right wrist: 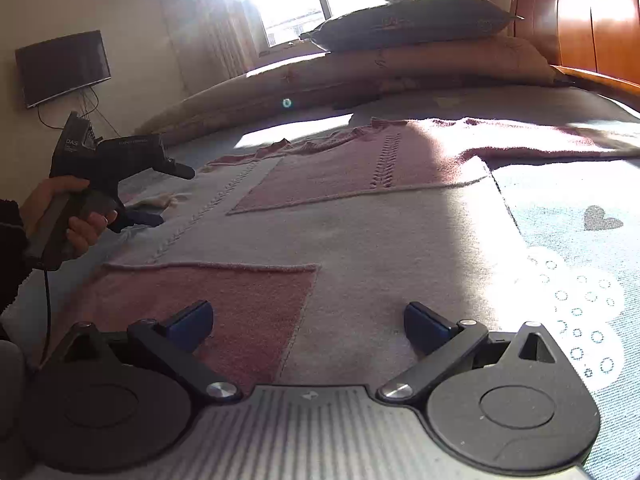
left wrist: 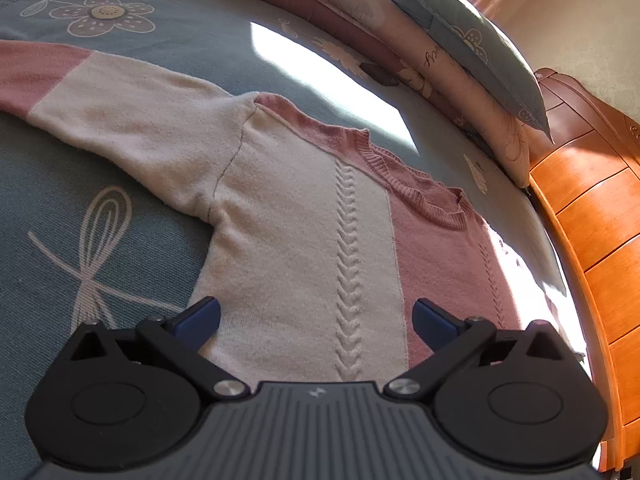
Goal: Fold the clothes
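While the pink-and-white knit sweater [left wrist: 304, 216] lies flat on the blue bedspread [left wrist: 80, 264], collar toward one o'clock, it looks soft, light and floppy: pinch hem or shoulder seam. Left gripper [left wrist: 316, 316] and right gripper [right wrist: 308, 324] hover, jaws apart.

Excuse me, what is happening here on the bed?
A person is about to fold a pink and cream knitted sweater that lies spread flat on a blue patterned bedsheet, sleeves out to the sides. The person holds a black two-finger gripper in each hand. The left gripper hovers open over the sweater's body, and the right gripper hovers open over its lower part. Neither grips any cloth, so no fold is made yet.
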Tool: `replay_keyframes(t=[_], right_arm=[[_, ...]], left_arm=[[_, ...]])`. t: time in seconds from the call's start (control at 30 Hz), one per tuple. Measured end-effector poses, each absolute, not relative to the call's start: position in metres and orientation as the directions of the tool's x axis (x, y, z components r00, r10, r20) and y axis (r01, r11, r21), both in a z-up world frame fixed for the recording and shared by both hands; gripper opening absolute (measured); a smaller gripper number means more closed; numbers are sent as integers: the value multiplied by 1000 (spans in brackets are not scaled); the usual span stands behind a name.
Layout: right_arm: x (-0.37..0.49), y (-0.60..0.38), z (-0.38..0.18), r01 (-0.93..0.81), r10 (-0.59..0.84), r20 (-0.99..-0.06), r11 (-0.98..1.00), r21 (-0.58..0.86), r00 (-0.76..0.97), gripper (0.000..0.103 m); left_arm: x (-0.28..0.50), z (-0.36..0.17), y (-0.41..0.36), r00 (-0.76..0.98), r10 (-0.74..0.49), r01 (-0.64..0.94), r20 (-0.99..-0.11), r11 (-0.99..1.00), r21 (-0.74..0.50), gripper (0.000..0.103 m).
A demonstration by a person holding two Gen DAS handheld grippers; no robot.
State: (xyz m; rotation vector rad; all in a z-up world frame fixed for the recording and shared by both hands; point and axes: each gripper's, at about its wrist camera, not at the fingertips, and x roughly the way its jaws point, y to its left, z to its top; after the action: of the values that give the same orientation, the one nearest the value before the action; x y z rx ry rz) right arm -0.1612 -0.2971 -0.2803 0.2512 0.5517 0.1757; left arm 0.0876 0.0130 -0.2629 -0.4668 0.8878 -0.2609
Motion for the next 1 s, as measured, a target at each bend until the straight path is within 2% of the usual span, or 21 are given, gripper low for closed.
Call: replay_keyframes(t=[0.1, 0.23, 0.4, 0.77, 0.9, 1.0], right_arm=[[-161, -295, -281, -95, 223, -496, 958, 269, 839, 103], [-160, -292, -282, -94, 211, -498, 964, 250, 841, 103], [-160, -294, -283, -90, 212, -492, 961, 261, 844, 103], [-160, -290, -285, -86, 194, -496, 969, 232, 847, 103], [-164, -291, -282, -86, 198, -494, 967, 240, 846, 103], [-165, -287, -268, -63, 203, -549, 963, 263, 811, 103]], left_arm=[[76, -251, 10, 608, -380, 24, -697, 886, -462, 102], [54, -243, 1, 578, -487, 112, -655, 842, -527, 102], [35, -264, -13, 530, -466, 104, -708, 865, -492, 102], [11, -273, -2, 578, -477, 98, -662, 846, -524, 102], [12, -272, -9, 565, -467, 136, -681, 866, -481, 102], [15, -266, -13, 538, -457, 157, -708, 880, -449, 102]])
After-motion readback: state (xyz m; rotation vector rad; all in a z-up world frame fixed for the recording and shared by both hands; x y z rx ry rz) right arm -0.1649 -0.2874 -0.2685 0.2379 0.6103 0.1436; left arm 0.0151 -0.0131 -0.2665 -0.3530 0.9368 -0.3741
